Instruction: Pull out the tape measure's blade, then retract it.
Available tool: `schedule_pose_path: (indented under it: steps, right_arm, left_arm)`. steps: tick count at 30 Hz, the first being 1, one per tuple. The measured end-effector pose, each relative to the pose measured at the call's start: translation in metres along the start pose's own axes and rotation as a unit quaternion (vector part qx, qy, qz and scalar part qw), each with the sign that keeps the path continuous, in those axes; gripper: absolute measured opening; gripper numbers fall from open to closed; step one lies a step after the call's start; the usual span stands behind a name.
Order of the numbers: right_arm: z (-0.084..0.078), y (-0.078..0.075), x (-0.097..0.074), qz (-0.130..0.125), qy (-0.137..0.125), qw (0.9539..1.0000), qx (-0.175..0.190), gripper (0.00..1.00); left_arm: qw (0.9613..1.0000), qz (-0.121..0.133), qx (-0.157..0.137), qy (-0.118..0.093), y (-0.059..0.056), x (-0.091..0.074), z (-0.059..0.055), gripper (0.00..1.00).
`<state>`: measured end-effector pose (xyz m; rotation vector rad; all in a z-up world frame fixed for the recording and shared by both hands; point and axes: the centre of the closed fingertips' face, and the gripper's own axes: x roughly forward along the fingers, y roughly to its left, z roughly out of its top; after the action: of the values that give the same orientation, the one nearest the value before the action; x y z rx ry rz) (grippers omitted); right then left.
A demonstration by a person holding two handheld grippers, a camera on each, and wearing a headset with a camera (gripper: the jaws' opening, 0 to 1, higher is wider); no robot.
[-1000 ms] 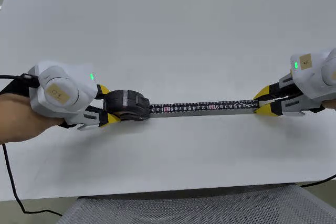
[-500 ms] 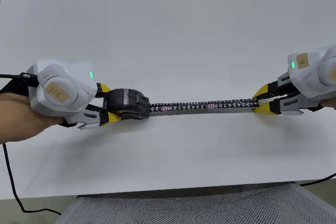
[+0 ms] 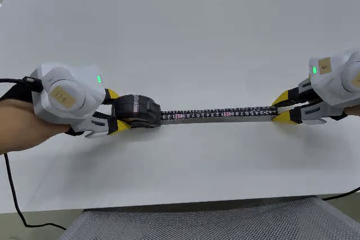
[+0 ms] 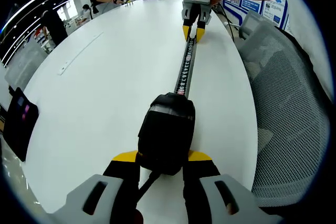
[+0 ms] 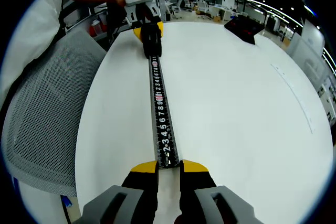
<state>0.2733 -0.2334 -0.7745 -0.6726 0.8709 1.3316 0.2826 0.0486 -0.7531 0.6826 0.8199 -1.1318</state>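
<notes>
Across table, tape measure; blade extended

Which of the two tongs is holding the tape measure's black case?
The left tongs, clamped around the case; the right tongs pinch only the blade at its end.

A smooth matt white table holds a tape measure case of dull black plastic at centre left, its dark blade faintly glossy, with grey woven chair mesh along the bottom edge.
</notes>
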Motion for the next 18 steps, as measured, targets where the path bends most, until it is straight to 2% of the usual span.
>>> schedule_pose_path:
  steps: [9,13,18]
  right_arm:
    - [0.0015,0.0016,0.0008,0.003,-0.004,0.9998,0.019,0.18]
    - [0.0034,0.0025,0.0008,0.004,-0.008,0.9997,0.024,0.19]
    - [0.0058,0.0011,0.0007,-0.003,-0.013,0.9995,0.029,0.2]
  left_arm:
    - [1.0,-0.001,0.004,0.002,0.0007,0.0002,-0.0007,0.28]
    - [1.0,-0.006,-0.003,0.007,-0.0008,-0.0003,-0.005,0.33]
    - [0.9999,-0.006,-0.01,0.001,-0.0014,-0.0017,-0.0043,0.37]
